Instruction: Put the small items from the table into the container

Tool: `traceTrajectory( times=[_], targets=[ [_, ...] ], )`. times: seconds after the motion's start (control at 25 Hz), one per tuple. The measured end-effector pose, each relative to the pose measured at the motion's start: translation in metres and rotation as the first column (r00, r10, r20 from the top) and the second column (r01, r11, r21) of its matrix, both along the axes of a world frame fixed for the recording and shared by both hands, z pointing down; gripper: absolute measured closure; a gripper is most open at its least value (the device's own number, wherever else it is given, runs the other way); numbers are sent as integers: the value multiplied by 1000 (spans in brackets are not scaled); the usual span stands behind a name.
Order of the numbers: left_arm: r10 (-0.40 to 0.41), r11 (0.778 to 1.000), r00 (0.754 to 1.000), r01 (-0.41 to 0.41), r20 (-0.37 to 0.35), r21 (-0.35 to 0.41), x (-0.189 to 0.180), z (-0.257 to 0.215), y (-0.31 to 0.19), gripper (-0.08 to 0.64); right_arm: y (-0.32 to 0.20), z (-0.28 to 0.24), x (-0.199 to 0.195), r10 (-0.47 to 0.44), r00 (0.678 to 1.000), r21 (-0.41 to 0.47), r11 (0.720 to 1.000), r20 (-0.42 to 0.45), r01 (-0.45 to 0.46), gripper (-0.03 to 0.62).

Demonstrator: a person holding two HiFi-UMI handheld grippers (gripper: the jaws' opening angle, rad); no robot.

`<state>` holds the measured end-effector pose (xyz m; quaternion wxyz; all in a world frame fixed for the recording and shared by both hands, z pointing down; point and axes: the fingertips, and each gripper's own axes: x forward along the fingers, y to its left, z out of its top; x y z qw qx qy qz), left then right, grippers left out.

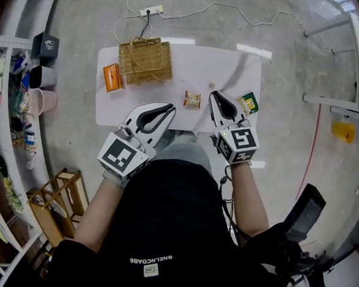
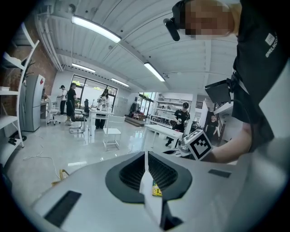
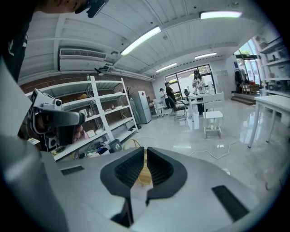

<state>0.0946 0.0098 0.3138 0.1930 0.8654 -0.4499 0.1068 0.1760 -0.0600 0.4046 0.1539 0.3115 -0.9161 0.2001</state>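
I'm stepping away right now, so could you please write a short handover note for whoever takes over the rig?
Left tongs: shut, empty, over the near edge of the table.
Right tongs: shut, empty, over the table, between the small packet and the green packet.
Items: basket at the far left of the table; orange packet beside it on the left; small packet in the middle; green packet at the right edge; tiny item beyond the small packet, too small to identify.
Done: nothing visible in the basket.
Left: all four items to go in.
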Motion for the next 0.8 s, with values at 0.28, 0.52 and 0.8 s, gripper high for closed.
traceTrajectory(
  times=[0.28,0.52,0.8],
  targets=[
    [-4,999,1000,4,15,-48,-1,31,-7,554,-9,73,30,56,993,-104,992,-103,-67,567],
    [8,995,1000,-5,30,-101,6,57,-18,543,-1,143,58,48,976,-194,977,-212,-90,495],
    [33,987,999,-28,28,-158,25,86,-19,520,9,217,98,26,942,-290,948,-334,-129,415]
  ],
)
